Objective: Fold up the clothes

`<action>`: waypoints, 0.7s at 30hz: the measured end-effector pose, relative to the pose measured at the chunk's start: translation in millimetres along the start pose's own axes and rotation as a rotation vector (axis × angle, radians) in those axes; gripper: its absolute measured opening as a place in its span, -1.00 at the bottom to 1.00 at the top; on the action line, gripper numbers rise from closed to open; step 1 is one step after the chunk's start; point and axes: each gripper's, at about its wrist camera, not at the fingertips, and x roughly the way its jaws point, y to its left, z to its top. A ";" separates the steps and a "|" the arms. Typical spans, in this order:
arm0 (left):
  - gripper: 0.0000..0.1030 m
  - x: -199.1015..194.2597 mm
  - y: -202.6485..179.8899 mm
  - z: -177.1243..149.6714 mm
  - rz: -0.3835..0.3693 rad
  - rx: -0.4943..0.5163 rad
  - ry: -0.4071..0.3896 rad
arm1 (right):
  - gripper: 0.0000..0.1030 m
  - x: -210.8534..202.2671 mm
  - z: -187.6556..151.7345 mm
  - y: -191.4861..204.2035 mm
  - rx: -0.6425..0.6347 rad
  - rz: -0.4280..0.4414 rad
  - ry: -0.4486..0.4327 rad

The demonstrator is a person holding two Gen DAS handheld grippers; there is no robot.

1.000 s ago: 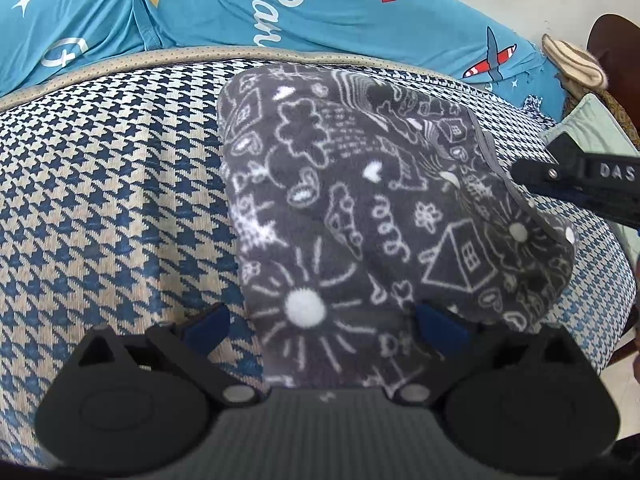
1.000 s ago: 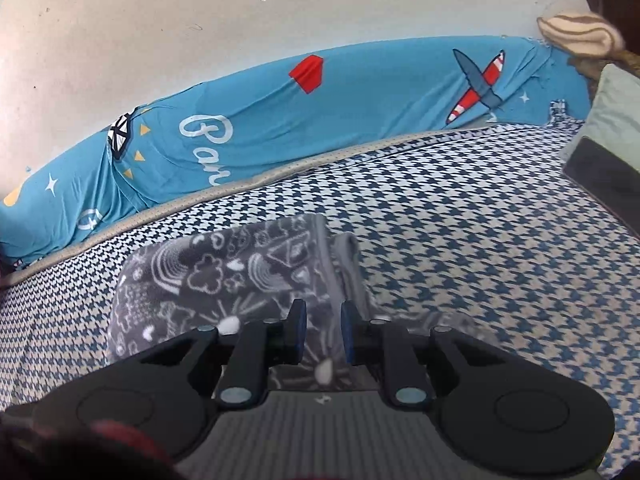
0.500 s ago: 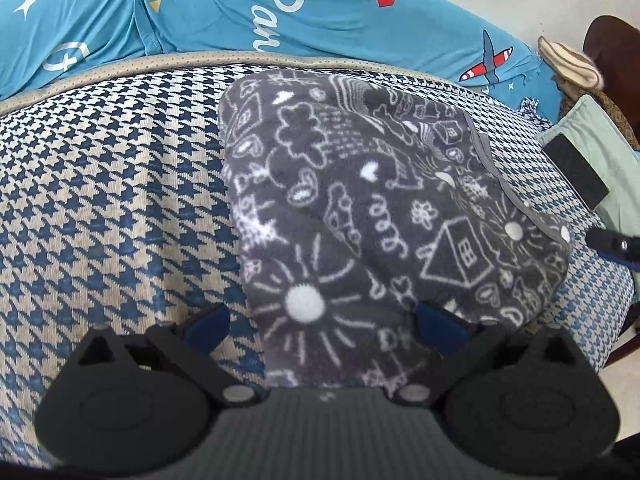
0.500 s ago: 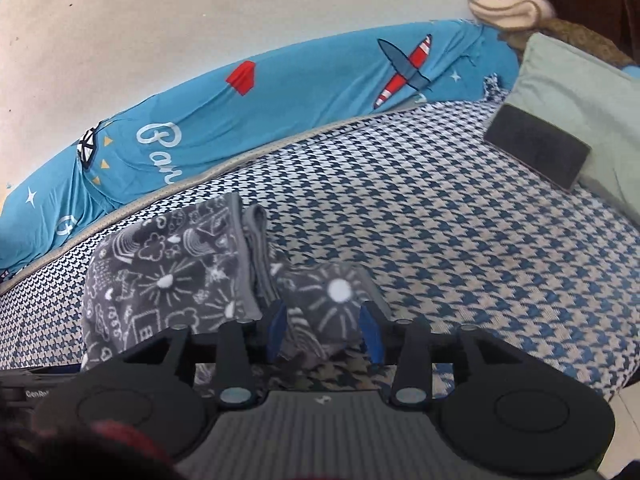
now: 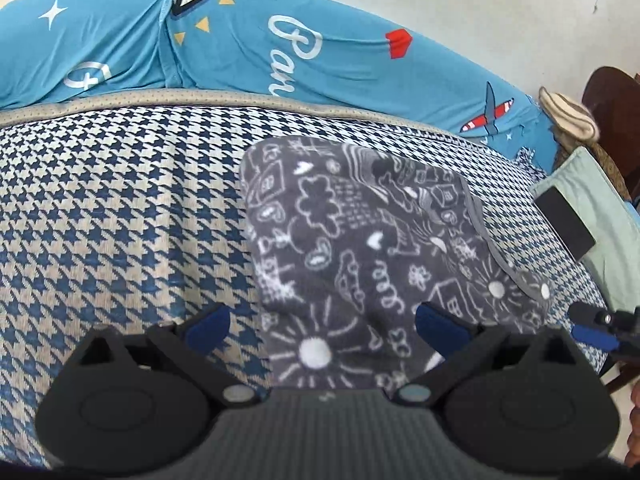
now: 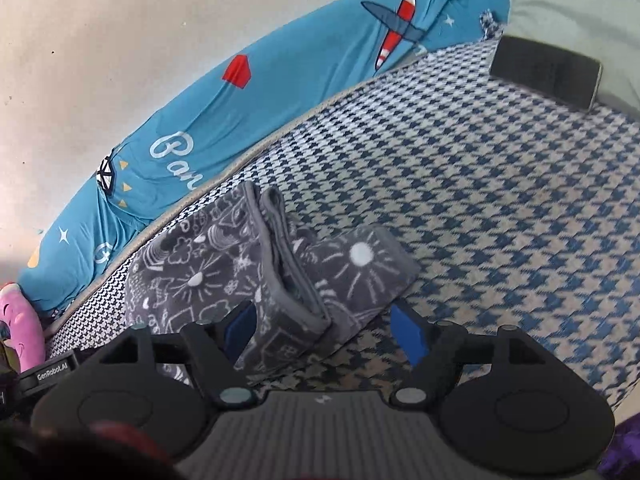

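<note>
Grey doodle-print garment [image 6: 224, 276] sits folded on the houndstooth bed cover [image 6: 480, 200]. Right gripper [image 6: 328, 330] jaws have just been opening, fold edge loose between them. Left gripper [image 5: 320, 326] gapes wide too, gripping nothing.

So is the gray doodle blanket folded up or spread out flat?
Folded. The gray doodle blanket lies doubled on the houndstooth bed cover, and its stacked hemmed edges show several layers in the right wrist view.

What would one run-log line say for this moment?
stage: fold made | grey doodle cloth: folded, on houndstooth cover | right gripper: fingers just opened, cloth edge between, unpressed | left gripper: open over cloth
</note>
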 end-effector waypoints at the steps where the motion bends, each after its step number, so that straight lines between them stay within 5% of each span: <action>1: 1.00 0.5 2.2 1.5 0.002 -0.011 -0.001 | 0.44 2.1 -0.9 2.4 -0.005 0.007 0.005; 21: 1.00 26.9 21.9 15.1 -0.048 -0.138 0.022 | 0.44 48.0 -3.4 -3.5 0.087 -0.030 0.042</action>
